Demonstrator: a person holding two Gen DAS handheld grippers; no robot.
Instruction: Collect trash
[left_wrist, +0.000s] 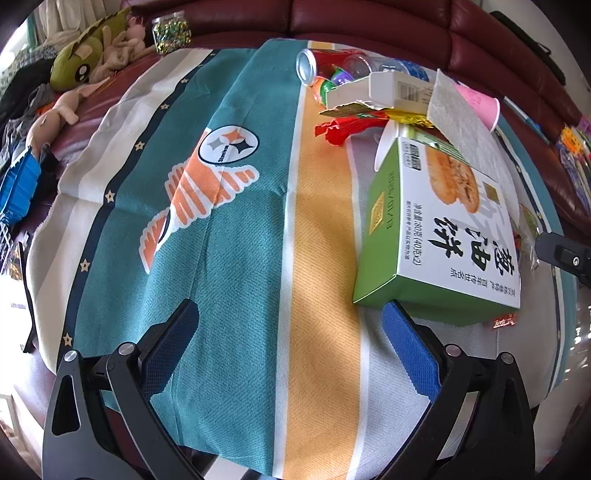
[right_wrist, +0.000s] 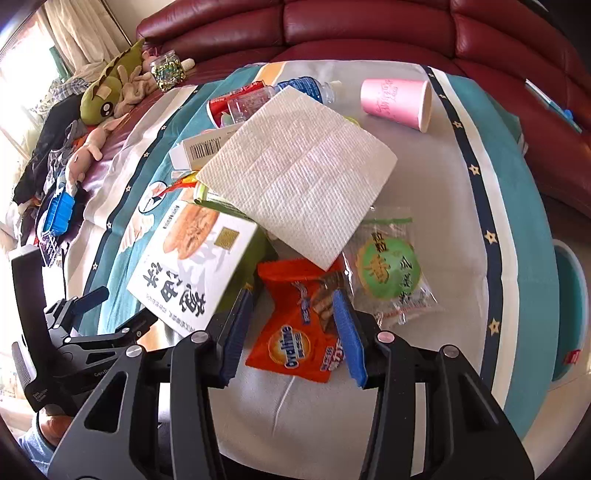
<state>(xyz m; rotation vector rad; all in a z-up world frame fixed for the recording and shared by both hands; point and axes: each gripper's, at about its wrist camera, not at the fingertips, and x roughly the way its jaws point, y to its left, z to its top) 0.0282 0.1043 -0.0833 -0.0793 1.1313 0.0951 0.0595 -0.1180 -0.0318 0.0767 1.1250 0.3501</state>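
Observation:
Trash lies on a cloth-covered table. In the right wrist view, my right gripper (right_wrist: 293, 299) is open, its blue pads on either side of an orange Ovaltine wrapper (right_wrist: 295, 332). Beside it lie a clear green snack packet (right_wrist: 388, 269), a white paper towel (right_wrist: 299, 170), a green-and-white food box (right_wrist: 192, 258), a pink paper cup (right_wrist: 395, 99), a plastic bottle (right_wrist: 306, 88) and a red can (right_wrist: 229, 101). In the left wrist view, my left gripper (left_wrist: 290, 314) is open and empty over the cloth, its right pad next to the food box (left_wrist: 436, 225). Red wrapper scraps (left_wrist: 340, 127) lie beyond.
A dark red sofa (right_wrist: 369, 29) curves behind the table. Plush toys (left_wrist: 81, 62) and a glitter jar (left_wrist: 171, 31) sit on it at the left. A blue crate (right_wrist: 59, 210) is at the far left. A teal-rimmed bin (right_wrist: 572, 306) stands off the table's right edge.

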